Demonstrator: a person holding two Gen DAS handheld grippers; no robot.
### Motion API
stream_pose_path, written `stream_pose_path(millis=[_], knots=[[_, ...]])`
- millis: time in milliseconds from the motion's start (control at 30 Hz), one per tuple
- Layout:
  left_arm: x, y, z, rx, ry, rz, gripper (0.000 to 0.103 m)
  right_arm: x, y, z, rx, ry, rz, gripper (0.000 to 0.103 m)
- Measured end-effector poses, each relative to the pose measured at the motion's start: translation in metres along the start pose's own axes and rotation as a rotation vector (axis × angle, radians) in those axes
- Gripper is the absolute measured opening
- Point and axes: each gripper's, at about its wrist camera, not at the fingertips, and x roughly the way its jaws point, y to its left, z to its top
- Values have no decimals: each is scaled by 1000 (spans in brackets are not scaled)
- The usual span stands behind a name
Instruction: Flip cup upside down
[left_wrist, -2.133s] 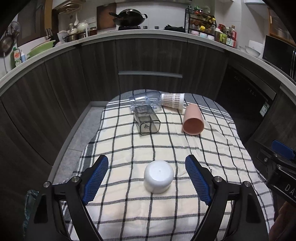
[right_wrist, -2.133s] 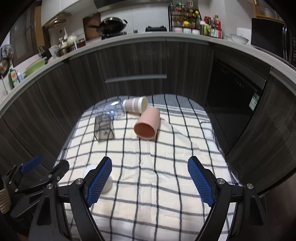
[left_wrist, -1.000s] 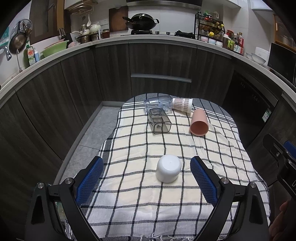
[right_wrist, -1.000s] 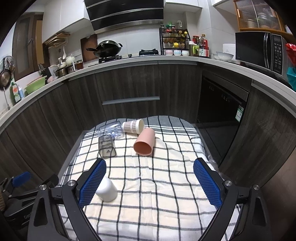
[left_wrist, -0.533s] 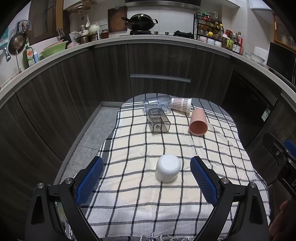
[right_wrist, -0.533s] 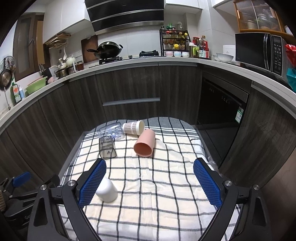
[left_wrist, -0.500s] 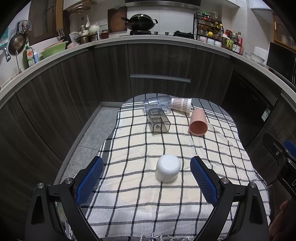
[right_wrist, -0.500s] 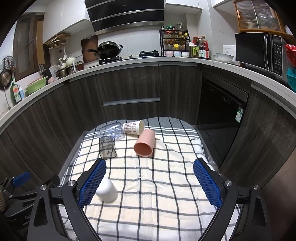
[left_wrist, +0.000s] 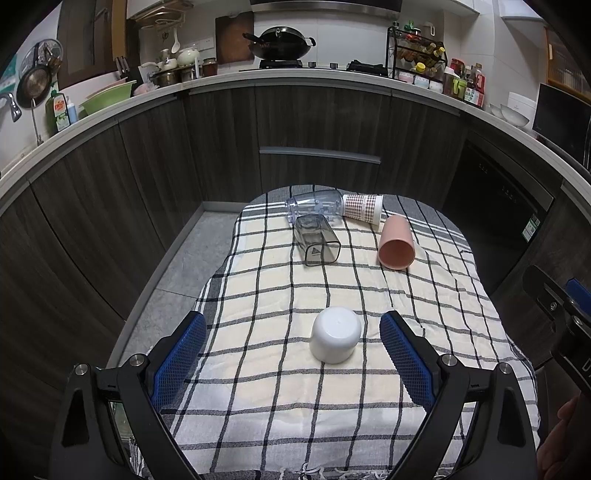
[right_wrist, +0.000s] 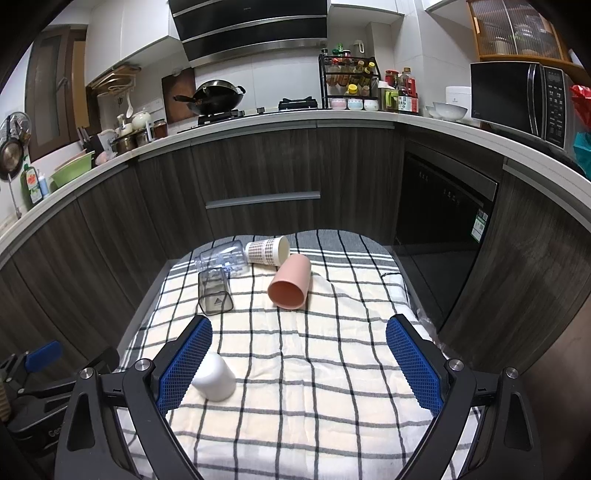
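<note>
A white cup (left_wrist: 335, 339) stands upside down on the checked cloth (left_wrist: 332, 413), between and just beyond the fingertips of my open, empty left gripper (left_wrist: 293, 345). In the right wrist view the white cup (right_wrist: 216, 376) is at the lower left, partly behind the left finger (right_wrist: 184, 363). My right gripper (right_wrist: 299, 360) is open and empty above the cloth (right_wrist: 314, 387). A pink cup (left_wrist: 396, 246) (right_wrist: 289, 283), a square grey cup (left_wrist: 317, 245) (right_wrist: 214, 291), a clear cup (left_wrist: 314, 206) (right_wrist: 222, 259) and a checked paper cup (left_wrist: 363, 208) (right_wrist: 266, 251) lie on their sides at the far end.
The cloth covers a small table with dark kitchen cabinets (left_wrist: 317, 129) close behind it and on both sides. Grey floor (left_wrist: 177, 273) shows left of the table. The other gripper's body shows at the right edge of the left view (left_wrist: 561, 317) and the lower left of the right view (right_wrist: 33, 376).
Over the first second both grippers pulled back and up from the table, so the cups look smaller. In the last half second nothing has moved.
</note>
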Motion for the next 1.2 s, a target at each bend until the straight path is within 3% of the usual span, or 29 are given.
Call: stream_pose_path(millis=[1200], knots=[[14,5,-3,-16,41,-3,96,6,3,-2,-2,19,12,95]])
